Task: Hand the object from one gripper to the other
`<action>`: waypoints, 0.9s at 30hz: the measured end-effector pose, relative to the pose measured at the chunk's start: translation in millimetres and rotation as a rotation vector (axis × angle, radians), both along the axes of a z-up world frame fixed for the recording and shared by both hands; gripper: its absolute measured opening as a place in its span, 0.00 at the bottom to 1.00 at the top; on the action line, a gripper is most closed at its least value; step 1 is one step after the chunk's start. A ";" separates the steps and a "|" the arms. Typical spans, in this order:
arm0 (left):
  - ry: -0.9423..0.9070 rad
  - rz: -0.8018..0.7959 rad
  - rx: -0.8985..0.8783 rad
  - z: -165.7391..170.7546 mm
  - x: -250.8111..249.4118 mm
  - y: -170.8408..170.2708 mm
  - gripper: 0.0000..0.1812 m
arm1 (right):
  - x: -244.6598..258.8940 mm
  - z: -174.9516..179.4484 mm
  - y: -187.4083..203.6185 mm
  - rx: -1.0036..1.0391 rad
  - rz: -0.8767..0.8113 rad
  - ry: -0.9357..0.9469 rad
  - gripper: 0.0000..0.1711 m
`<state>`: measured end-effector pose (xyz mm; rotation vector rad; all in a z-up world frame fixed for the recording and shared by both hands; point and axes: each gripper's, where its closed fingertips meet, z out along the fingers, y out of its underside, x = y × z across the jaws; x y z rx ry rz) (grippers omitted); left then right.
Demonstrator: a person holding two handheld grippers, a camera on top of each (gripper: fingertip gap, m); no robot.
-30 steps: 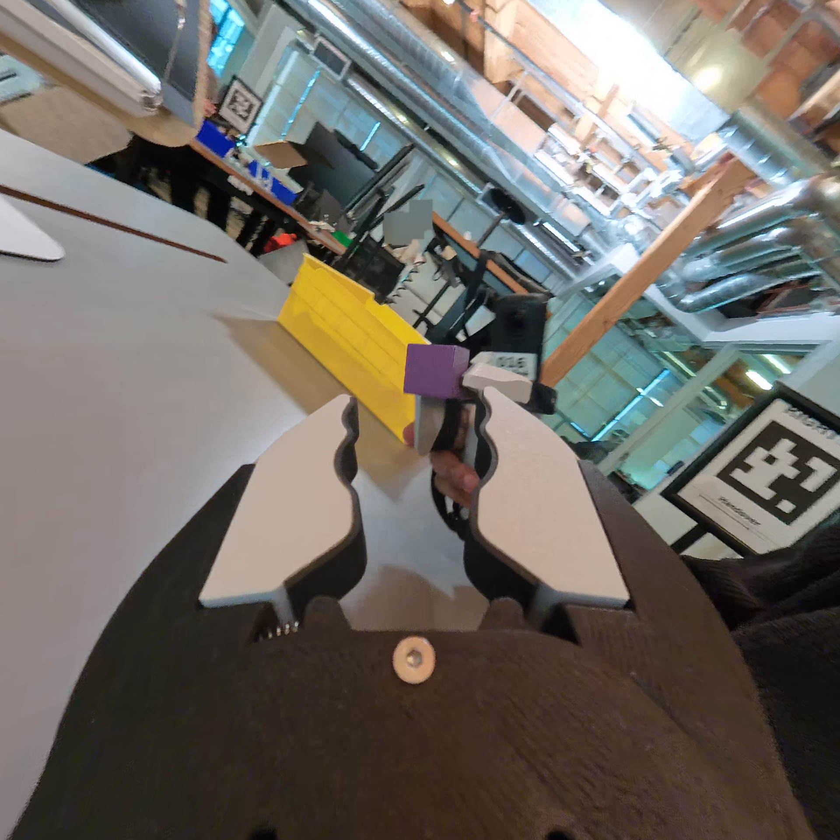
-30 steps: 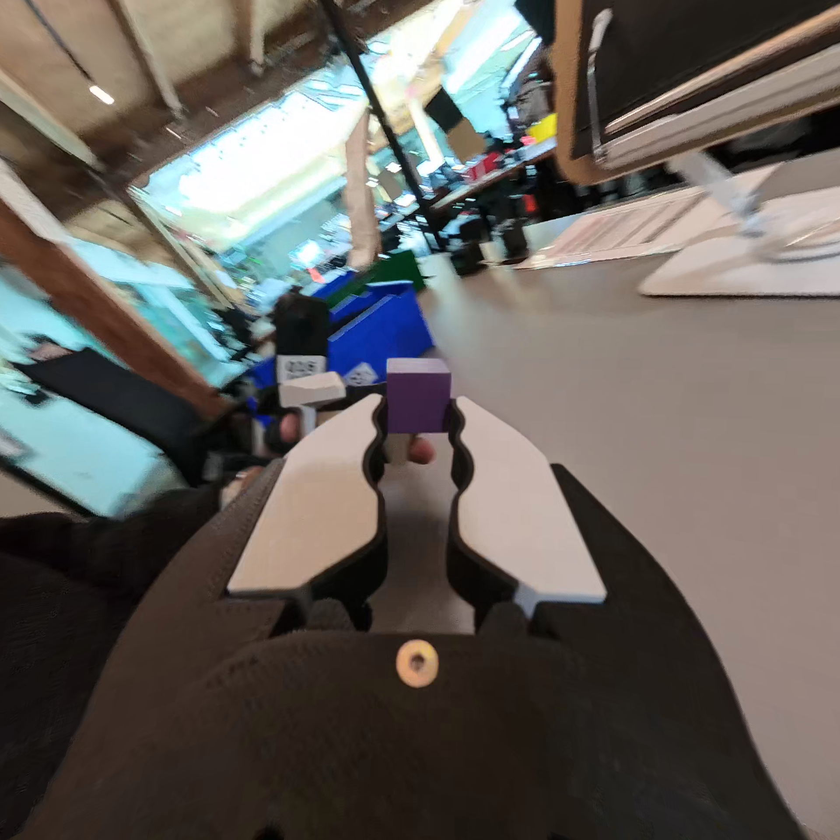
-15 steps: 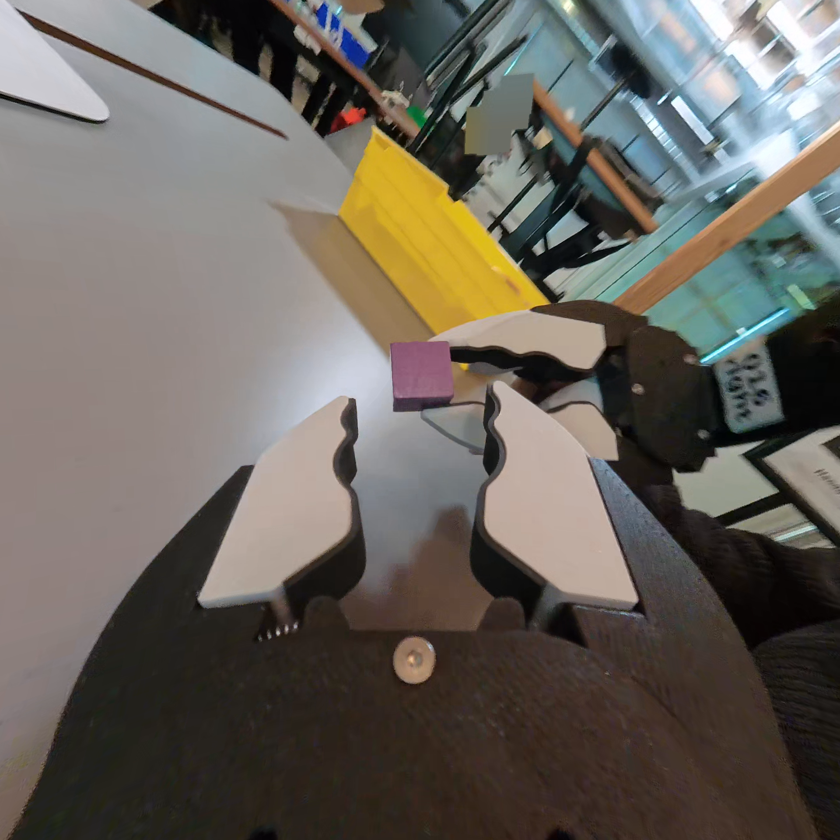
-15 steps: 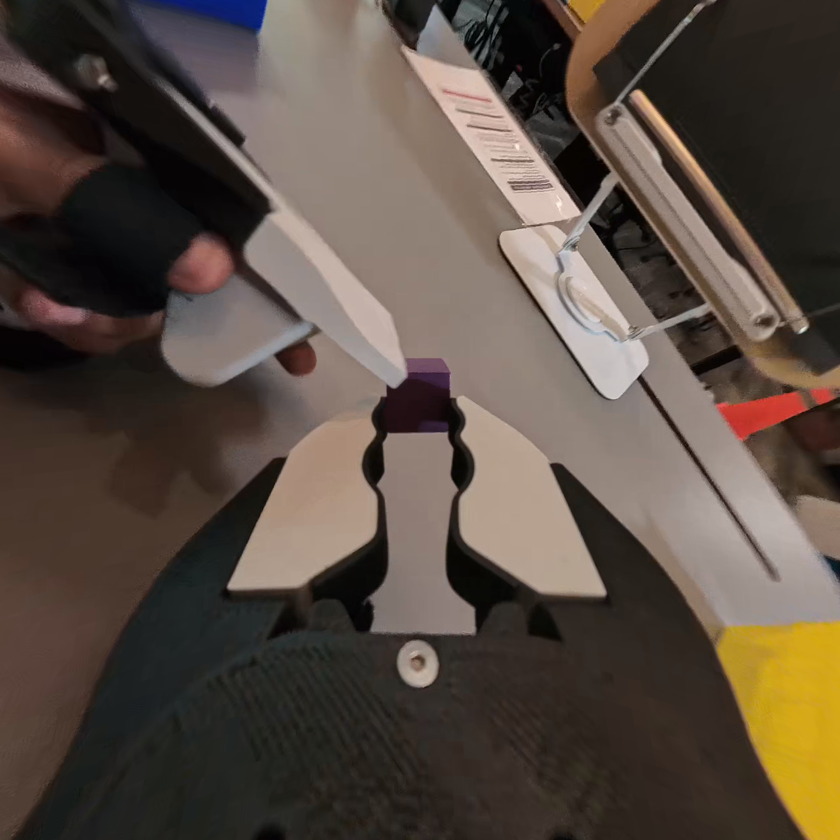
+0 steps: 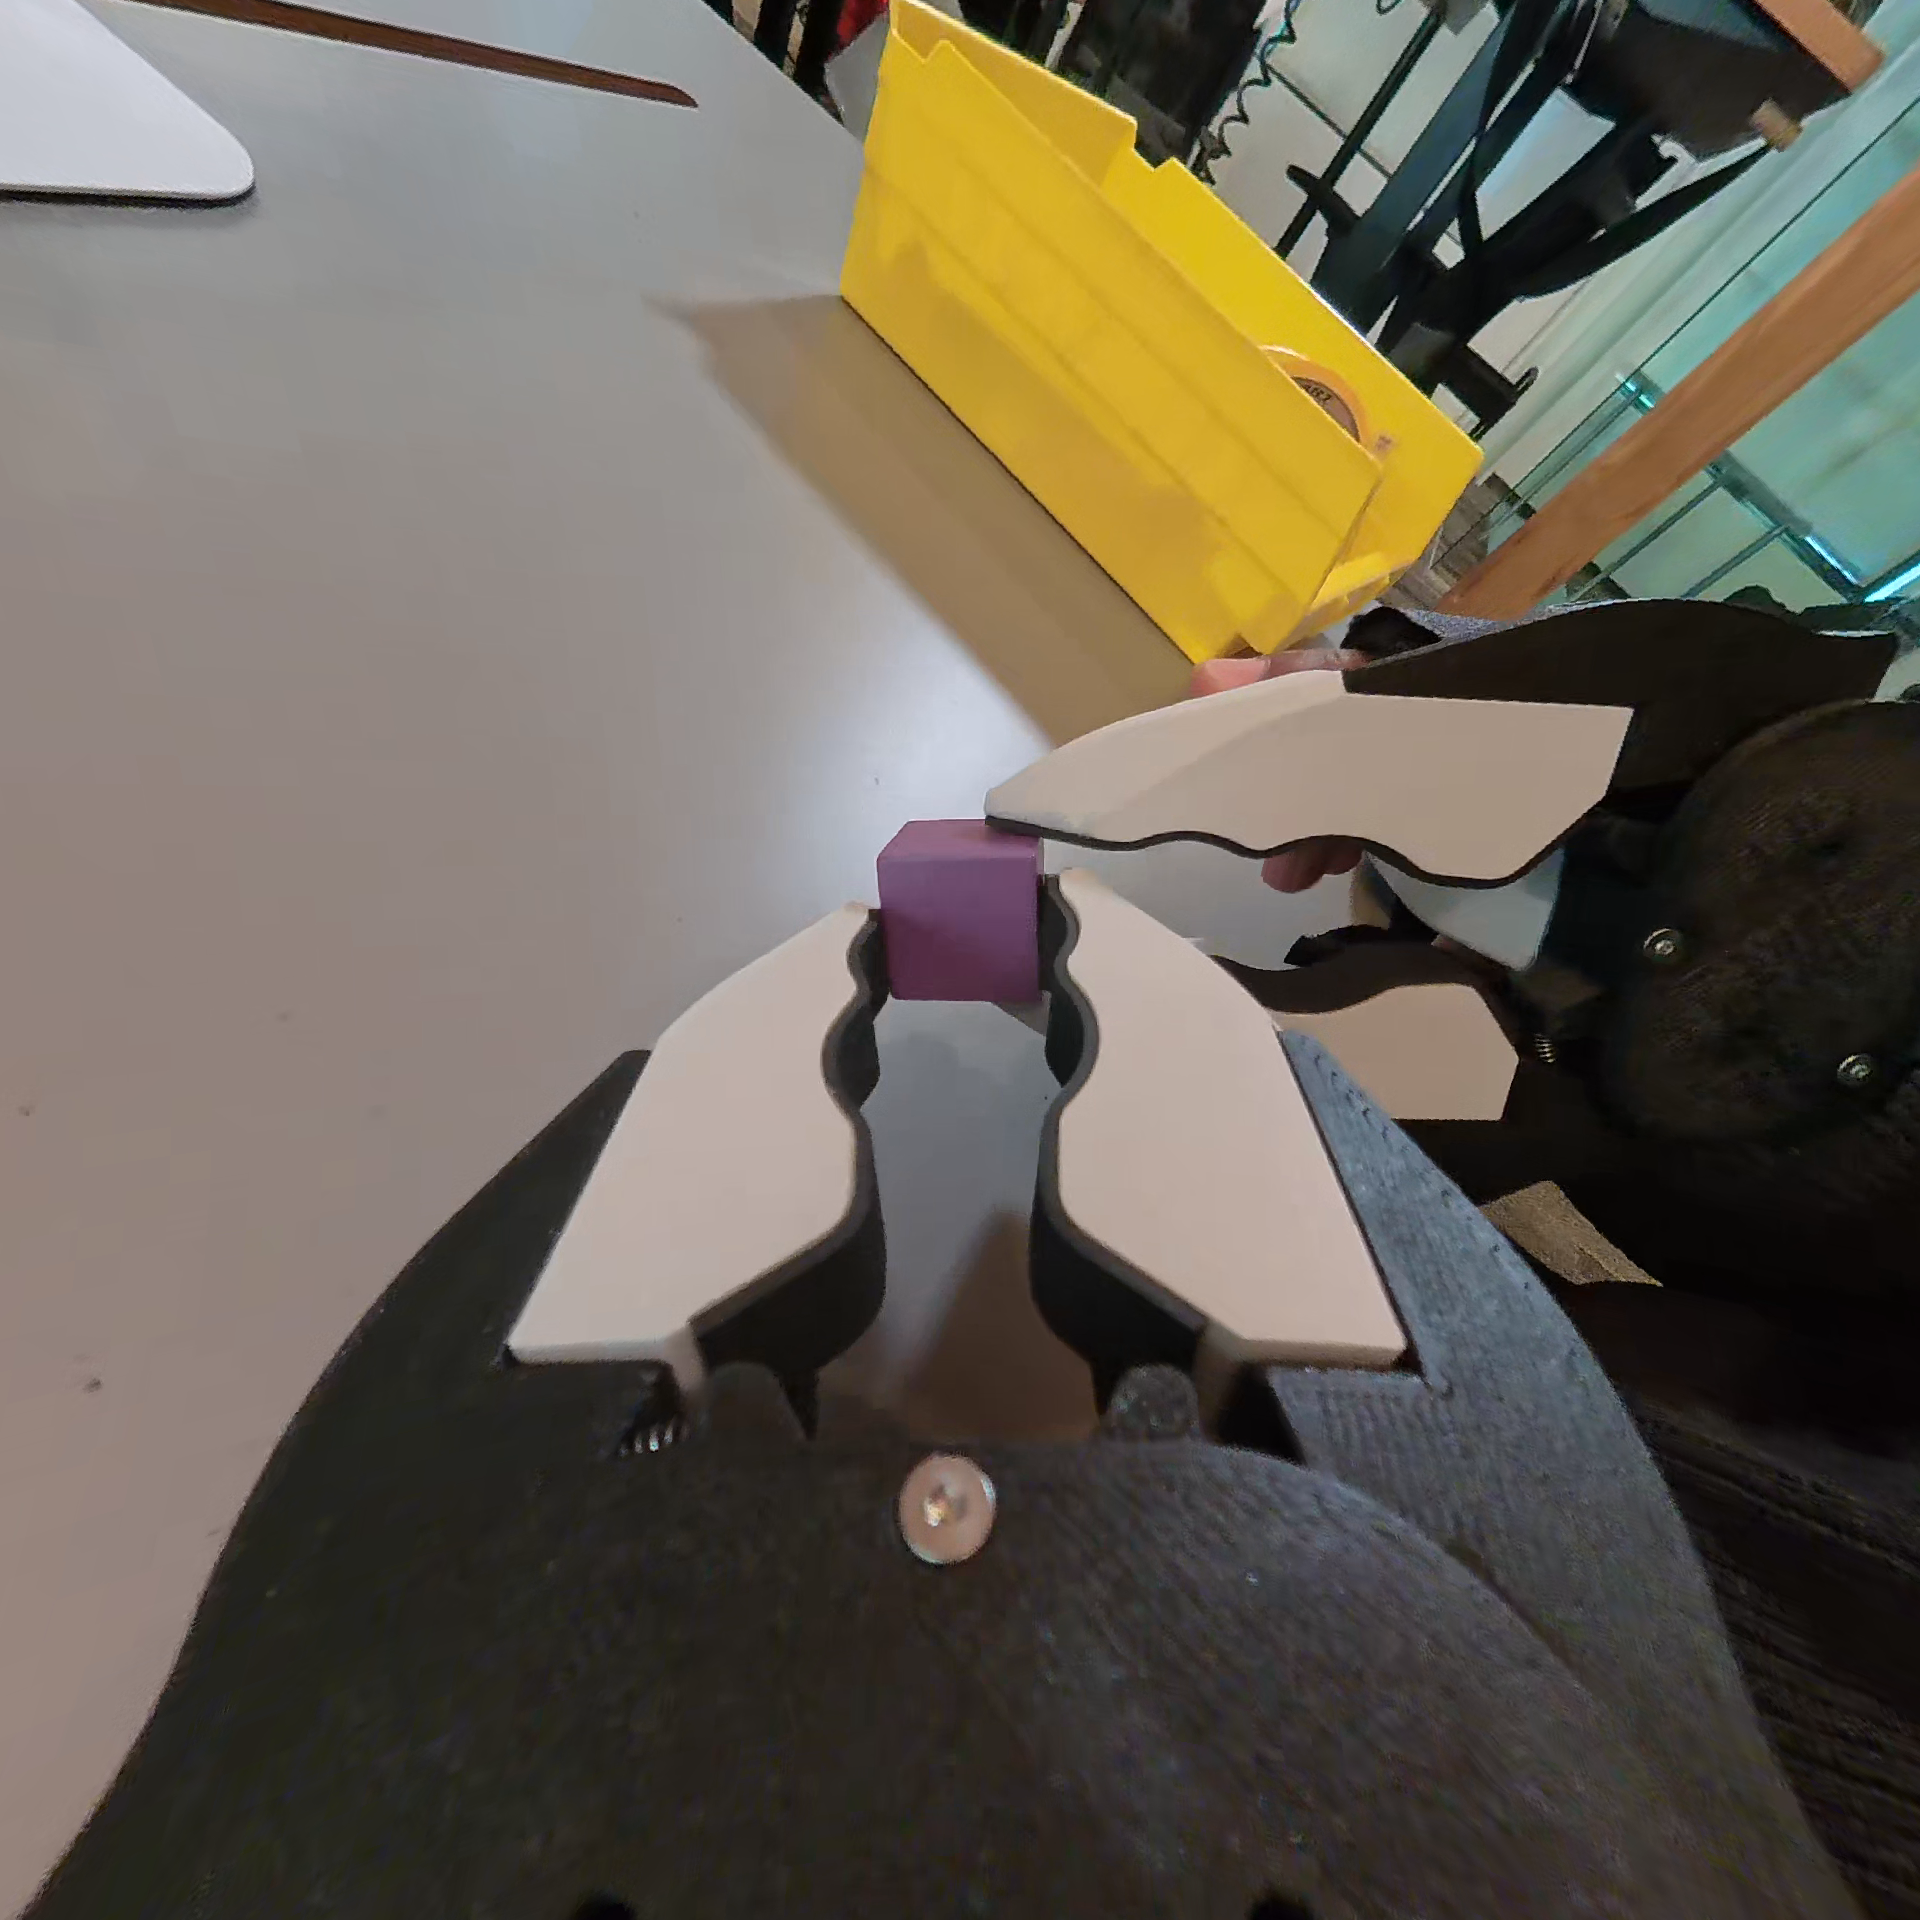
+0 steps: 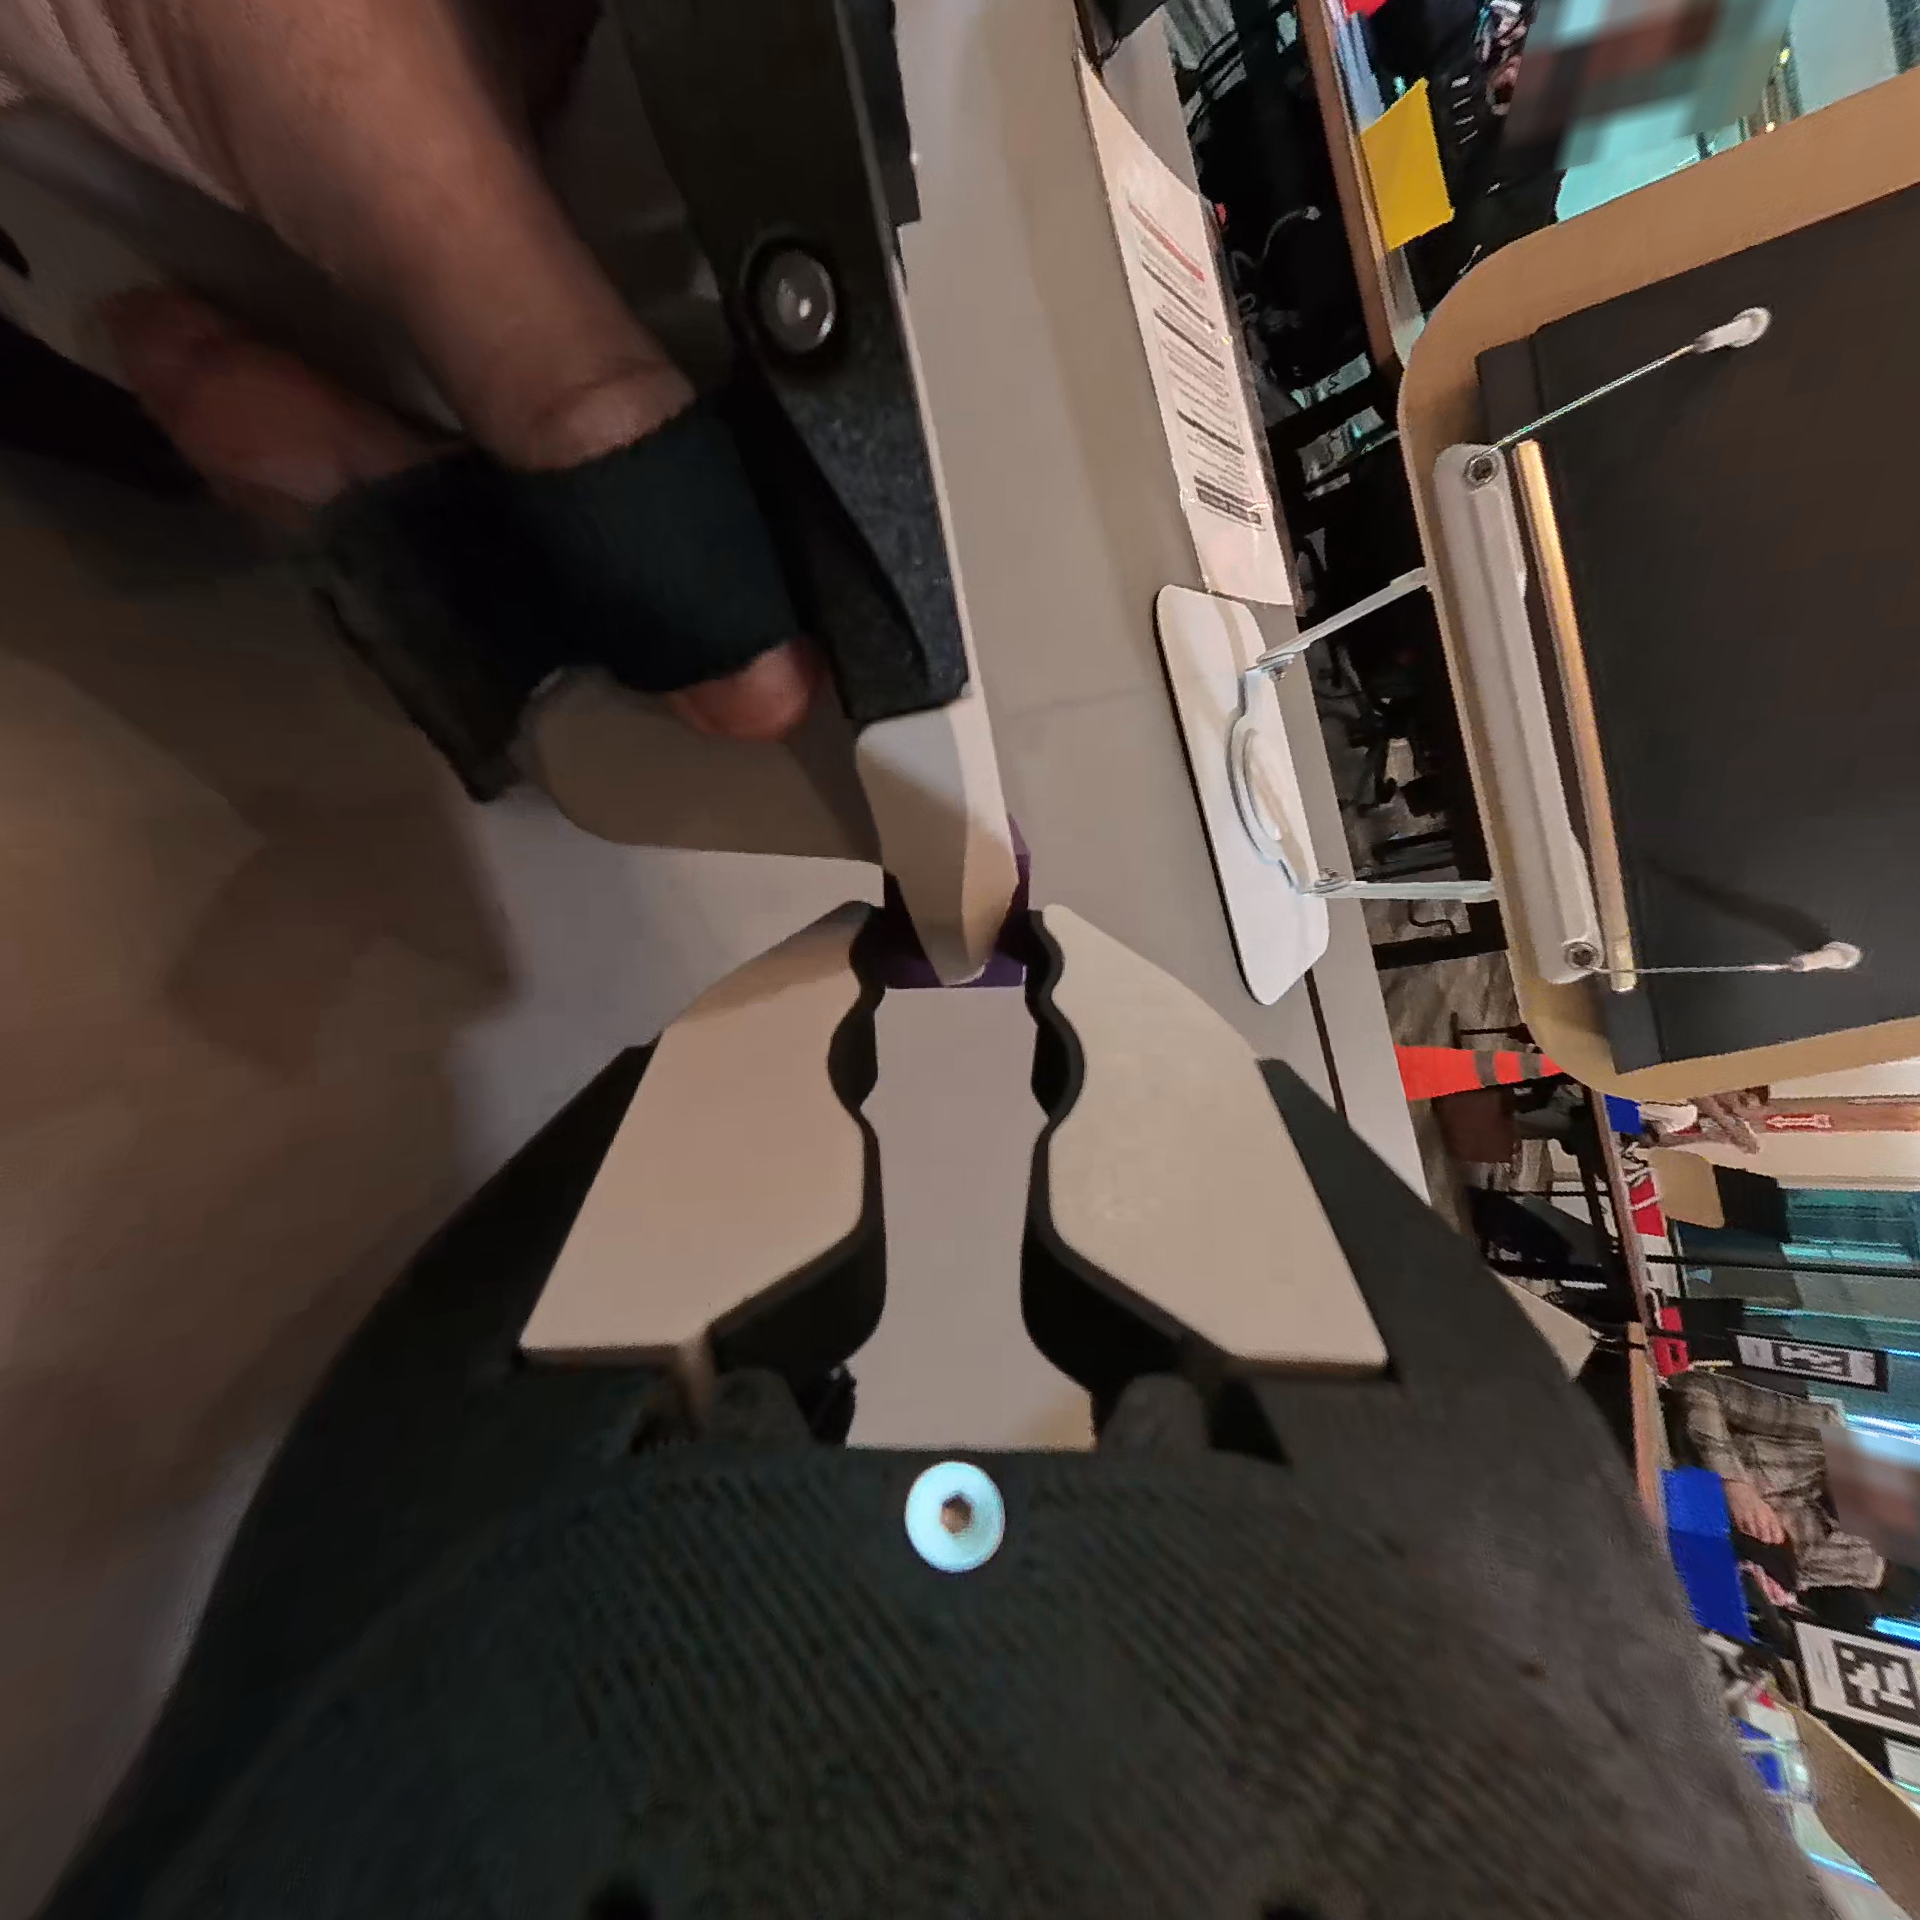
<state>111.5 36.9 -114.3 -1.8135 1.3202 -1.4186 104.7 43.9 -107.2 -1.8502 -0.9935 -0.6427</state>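
Observation:
A small purple cube [image 5: 961, 925] is held above the grey table [image 5: 416, 623]. My left gripper [image 5: 956, 940] is shut on it, one fingertip on each side. My right gripper [image 5: 1049, 899] comes in from the right in the left wrist view, and its upper finger [image 5: 1299, 769] lies on the cube's top corner. In the right wrist view my right gripper [image 6: 951, 961] is still shut on the cube [image 6: 1013, 873]. There a finger [image 6: 935, 883] of the left gripper covers most of the cube. Both grippers hold the cube at once.
A yellow bin [image 5: 1091, 343] with a tape roll [image 5: 1320, 395] stands at the table's far right edge. A white stand base [image 6: 1236, 790] carries a black board [image 6: 1714, 623], with a paper sheet [image 6: 1184, 312] beyond it. A hand [image 6: 520, 312] holds the left gripper. Only a small space, under 4 cm, lies between the two pairs of fingers.
My left gripper was open and short of the cube. It has moved forward and shut on it. The right gripper has kept its hold. Both views have tilted down towards the table.

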 end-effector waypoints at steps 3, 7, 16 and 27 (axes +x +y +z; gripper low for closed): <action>-0.008 0.007 0.004 1.7 0.1 1.2 0.17 | 0.4 1.8 0.7 0.014 -0.003 0.024 0.16; -0.050 0.037 -0.028 7.6 0.2 6.6 0.17 | 3.2 6.3 3.0 0.032 -0.015 0.095 0.29; -0.595 -0.011 -0.568 79.8 -13.0 13.2 0.16 | 10.8 34.2 6.7 0.107 -0.028 0.545 0.45; -0.820 -0.091 -1.018 94.3 -16.0 0.7 0.16 | -11.5 82.5 -11.2 0.376 0.122 0.465 0.28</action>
